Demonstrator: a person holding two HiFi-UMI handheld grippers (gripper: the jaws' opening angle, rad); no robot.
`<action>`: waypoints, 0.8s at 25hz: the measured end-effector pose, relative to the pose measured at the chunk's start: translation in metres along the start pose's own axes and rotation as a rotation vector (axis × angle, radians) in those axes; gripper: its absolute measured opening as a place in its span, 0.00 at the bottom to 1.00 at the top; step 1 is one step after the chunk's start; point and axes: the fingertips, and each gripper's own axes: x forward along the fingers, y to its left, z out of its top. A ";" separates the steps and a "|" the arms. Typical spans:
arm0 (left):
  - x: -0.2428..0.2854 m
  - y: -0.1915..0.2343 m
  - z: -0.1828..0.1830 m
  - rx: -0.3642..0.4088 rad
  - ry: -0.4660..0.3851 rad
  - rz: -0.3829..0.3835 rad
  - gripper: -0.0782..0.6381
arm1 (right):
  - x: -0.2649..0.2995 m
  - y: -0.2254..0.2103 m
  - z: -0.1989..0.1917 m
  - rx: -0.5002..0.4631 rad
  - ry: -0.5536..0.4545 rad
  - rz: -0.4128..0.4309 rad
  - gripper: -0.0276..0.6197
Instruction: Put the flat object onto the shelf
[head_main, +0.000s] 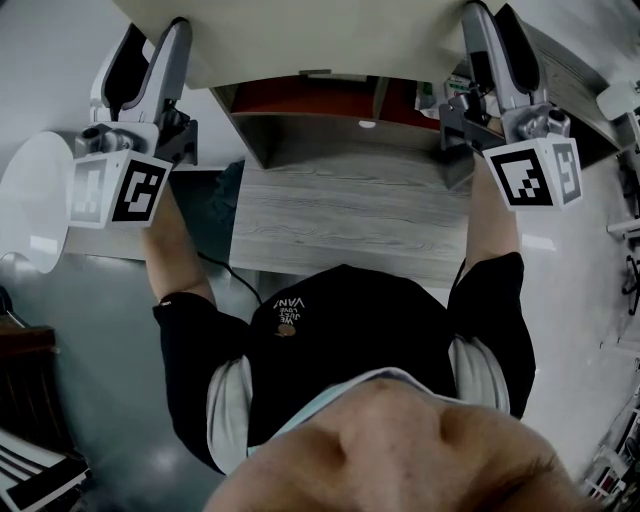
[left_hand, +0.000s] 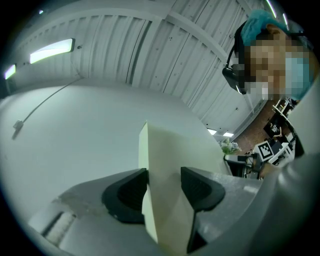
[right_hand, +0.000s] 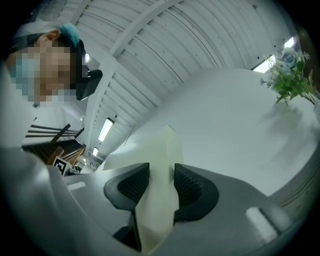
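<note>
Flat object (head_main: 330, 35): a wide cream panel held up across the top of the head view, above the shelf (head_main: 255, 140) and the grey wood top (head_main: 350, 215). I'd judge it stiff and light. The faces look smooth, so it could slip or twist if held at one end only, and the wide span wants a grip at both ends. That's what I have: left gripper (head_main: 178, 40) on its left edge, right gripper (head_main: 478, 35) on its right. In each gripper view the jaws are part closed, clamped on both faces of the panel edge.
</note>
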 end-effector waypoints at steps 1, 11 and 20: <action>0.004 0.002 0.003 0.001 0.001 0.000 0.42 | 0.004 -0.002 0.003 -0.002 0.000 0.001 0.27; 0.033 0.012 0.010 0.018 -0.014 -0.014 0.41 | 0.030 -0.020 0.008 -0.019 -0.008 0.001 0.27; 0.044 0.019 0.010 0.022 -0.031 -0.021 0.41 | 0.040 -0.029 0.007 -0.043 0.009 -0.010 0.27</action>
